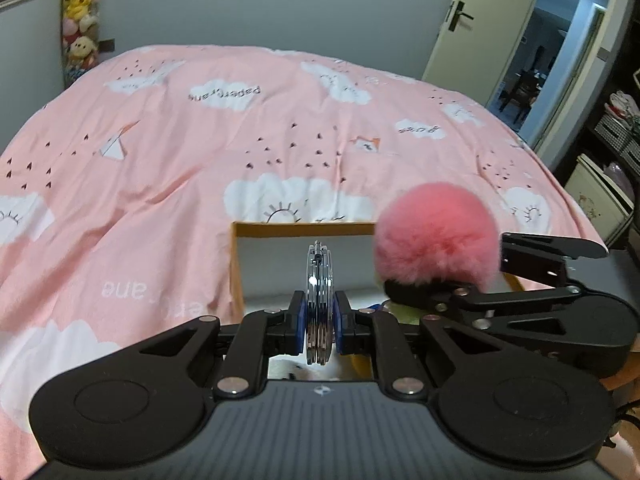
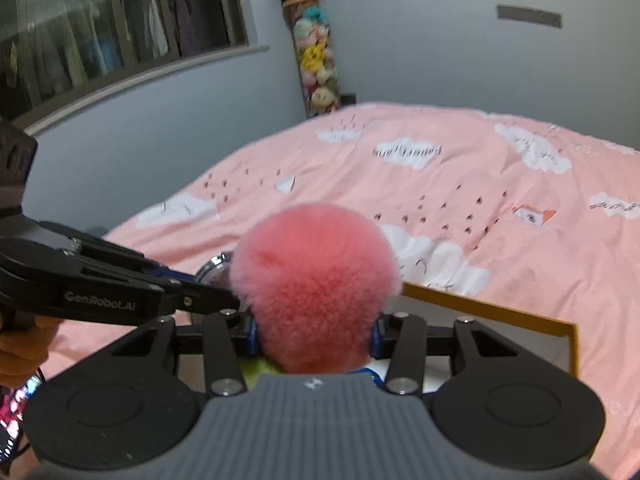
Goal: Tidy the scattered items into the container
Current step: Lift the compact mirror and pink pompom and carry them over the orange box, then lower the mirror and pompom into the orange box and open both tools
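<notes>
- In the left wrist view, an open box with a tan wooden rim and pale inner walls (image 1: 240, 264) sits at the centre of the frame, on a bed under a pink quilt printed with white clouds (image 1: 160, 152).
- Low in the box, behind the black linkages, only scraps show: something blue and something yellow-green, too hidden to name.
- The left tongs (image 1: 319, 320) stand at lower centre, pressed together on a stack of round clear discs with shiny metal rims (image 1: 319, 280), held on edge above the box opening.
- To the right of the discs, the right tongs (image 1: 448, 280) come in from the right edge, over the box's right side.
- They are part-way apart and clamped on a fluffy pink pom-pom ball (image 1: 438, 232).
- In the right wrist view, the ball fills the middle, squeezed between the blue pads (image 2: 253, 332); the box rim runs to its right.
- At the left edge of that view, a hand (image 2: 20, 344) grips the left tool.
</notes>
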### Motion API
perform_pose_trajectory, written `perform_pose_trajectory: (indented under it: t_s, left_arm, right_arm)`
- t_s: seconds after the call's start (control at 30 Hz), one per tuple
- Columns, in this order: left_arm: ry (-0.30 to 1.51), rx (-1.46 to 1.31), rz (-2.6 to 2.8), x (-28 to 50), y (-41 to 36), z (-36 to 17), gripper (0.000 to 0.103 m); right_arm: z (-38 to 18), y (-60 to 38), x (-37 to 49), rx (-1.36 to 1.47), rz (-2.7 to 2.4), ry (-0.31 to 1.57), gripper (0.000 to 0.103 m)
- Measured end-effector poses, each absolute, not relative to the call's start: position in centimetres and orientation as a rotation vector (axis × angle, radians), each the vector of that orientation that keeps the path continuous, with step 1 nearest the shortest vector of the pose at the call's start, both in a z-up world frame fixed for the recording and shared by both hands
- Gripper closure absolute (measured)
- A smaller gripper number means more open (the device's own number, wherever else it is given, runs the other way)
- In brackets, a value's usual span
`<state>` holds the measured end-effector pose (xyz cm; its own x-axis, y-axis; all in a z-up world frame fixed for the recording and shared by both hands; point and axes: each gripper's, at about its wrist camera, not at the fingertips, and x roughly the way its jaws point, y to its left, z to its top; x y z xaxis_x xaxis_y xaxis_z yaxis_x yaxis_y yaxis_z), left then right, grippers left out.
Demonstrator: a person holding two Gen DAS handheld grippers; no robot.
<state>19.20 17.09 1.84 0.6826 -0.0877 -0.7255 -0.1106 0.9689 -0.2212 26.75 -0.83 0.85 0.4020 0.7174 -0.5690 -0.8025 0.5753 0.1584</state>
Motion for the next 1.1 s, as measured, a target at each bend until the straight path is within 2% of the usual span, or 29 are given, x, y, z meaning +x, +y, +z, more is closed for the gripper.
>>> perform_pose_trajectory:
  t_s: [0.57,0.83,1.1]
  left_arm:
    - [0.874,-0.174,0.012,21.0,16.1,-0.4,0.088]
    - [0.922,-0.14,0.073,22.2,15.6,-1.5,0.088]
    - [1.005,-0.172,0.155,23.7,15.6,-2.7,0.088]
  right_arm:
    - [-4.8,3.0,31.0,-0.263,0.996,0.871,0.052]
    - [-5.1,3.8,31.4,-0.295,1.018,0.892,0.047]
    - [-5.3,3.3,32.1,-0.281,1.0,0.916,0.046]
